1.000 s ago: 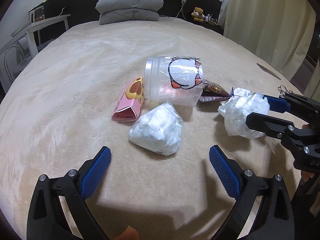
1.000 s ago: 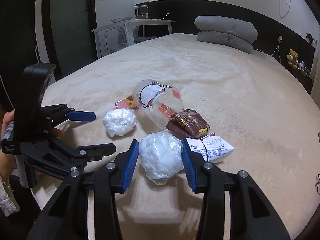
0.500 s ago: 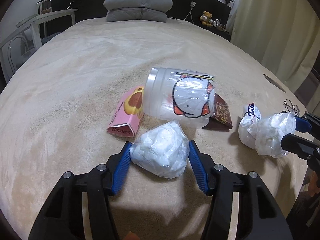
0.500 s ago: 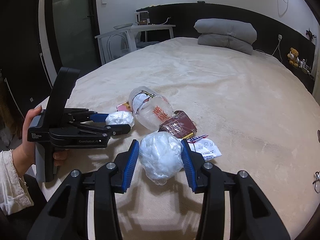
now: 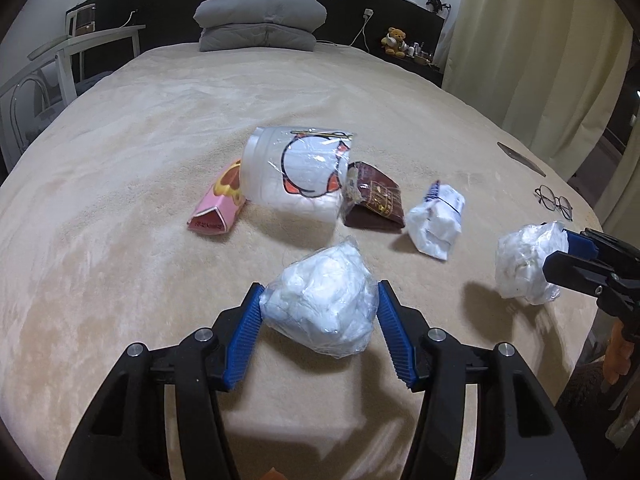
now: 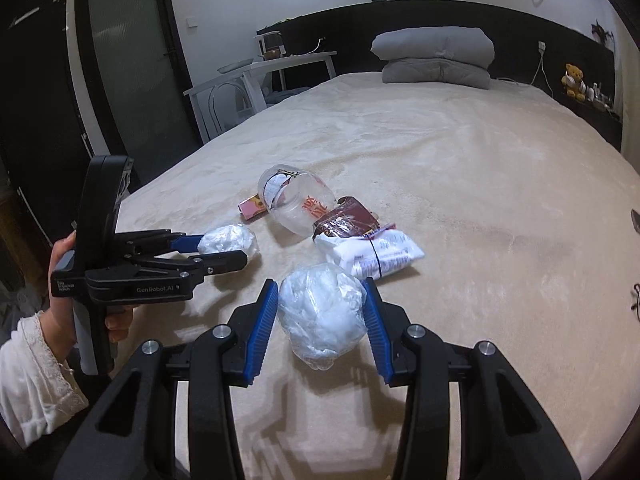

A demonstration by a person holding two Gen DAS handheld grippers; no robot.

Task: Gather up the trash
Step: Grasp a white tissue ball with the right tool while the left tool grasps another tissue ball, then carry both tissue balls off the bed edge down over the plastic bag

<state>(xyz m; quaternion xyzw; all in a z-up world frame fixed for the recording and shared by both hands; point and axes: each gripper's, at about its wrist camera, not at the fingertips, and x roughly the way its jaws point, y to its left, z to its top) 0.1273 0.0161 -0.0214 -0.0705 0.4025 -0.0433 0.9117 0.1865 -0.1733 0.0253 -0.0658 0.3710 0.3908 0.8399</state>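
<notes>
Your left gripper [image 5: 318,312] is clenched on a wad of white plastic [image 5: 322,304], its blue pads pressed against both sides, having just closed around it; the wad hangs clear above the beige bedspread [image 5: 120,280]. Your right gripper [image 6: 322,312] likewise clamps a second white plastic wad [image 6: 322,310], lifted off the cover near the bed's front edge. Your left hand [image 6: 64,264], in a white lace-trimmed sleeve [image 6: 36,372], grips the handle of the left tool. Just beyond the held wads lies a crumpled white printed wrapper [image 5: 438,220], and touching it a dark brown snack packet [image 5: 374,202]. A clear plastic jar [image 5: 300,174] lies on its side against the packet, with a pink carton [image 5: 218,208] tucked at its other side. A pair of glasses [image 5: 554,202] rests off towards the right edge. Far back, folded grey bedding [image 5: 260,22] sits by the dark headboard.
</notes>
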